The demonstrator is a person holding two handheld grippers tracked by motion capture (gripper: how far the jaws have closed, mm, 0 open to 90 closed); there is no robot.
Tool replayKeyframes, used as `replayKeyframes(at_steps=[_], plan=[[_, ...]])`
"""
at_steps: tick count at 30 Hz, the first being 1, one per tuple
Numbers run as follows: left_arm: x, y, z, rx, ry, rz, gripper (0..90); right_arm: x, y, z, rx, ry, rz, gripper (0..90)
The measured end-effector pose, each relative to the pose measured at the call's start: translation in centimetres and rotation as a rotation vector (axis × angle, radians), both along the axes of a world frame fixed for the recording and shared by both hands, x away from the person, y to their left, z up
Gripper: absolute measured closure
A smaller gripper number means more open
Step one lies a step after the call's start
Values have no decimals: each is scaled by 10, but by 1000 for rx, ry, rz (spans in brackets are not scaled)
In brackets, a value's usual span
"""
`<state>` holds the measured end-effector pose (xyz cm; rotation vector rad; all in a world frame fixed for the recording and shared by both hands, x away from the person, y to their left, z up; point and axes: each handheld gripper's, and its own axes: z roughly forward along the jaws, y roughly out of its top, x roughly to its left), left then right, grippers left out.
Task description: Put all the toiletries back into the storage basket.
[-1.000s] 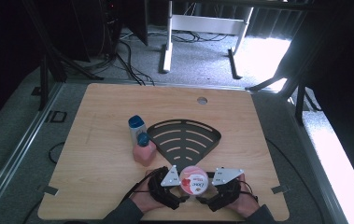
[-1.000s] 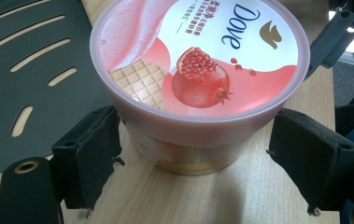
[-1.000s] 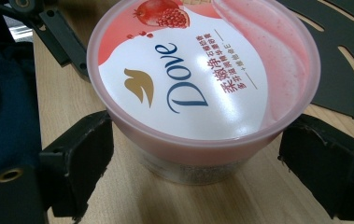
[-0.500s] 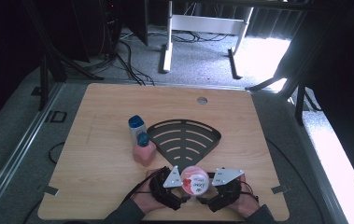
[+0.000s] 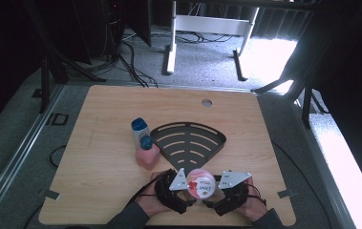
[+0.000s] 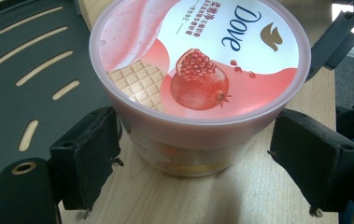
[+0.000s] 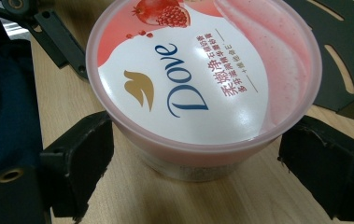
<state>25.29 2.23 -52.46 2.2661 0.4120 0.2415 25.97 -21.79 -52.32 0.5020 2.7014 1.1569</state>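
Lab-style recording room. Bare wooden table (image 5: 107,186) on grey carpet (image 5: 11,143). Cables (image 5: 131,62) and stand legs (image 5: 171,52) at 12 o'clock.

Glossy plastic tub (image 6: 198,88), matt wood table (image 5: 264,138), matt blk rack (image 5: 188,140)

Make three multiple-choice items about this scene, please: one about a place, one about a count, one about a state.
1. Where does the Dove tub stand?
A. on the black rack
B. on the wooden table near its front edge
C. on the floor

2. How many blue-capped bottles stand left of the black rack?
A. two
B. one
C. four

3. How is the tub's lid?
A. off
B. torn open
C. on

Answers: 1 B, bare wood lies under it; 2 A, a pink bottle and a pale bottle; 3 C, it covers the rim.
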Motion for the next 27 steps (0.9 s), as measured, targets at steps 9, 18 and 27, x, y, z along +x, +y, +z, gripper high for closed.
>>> replayKeyframes(at_steps=[9, 18, 27], plan=[[5, 0, 6, 11, -2, 3, 157, 4, 0, 5, 6, -10, -4, 103], [12, 0, 12, 12, 0, 12, 155, 10, 1, 12, -3, -30, 2, 103], [18, -2, 20, 14, 0, 24, 154, 18, 1, 18, 6, -42, 5, 102]])
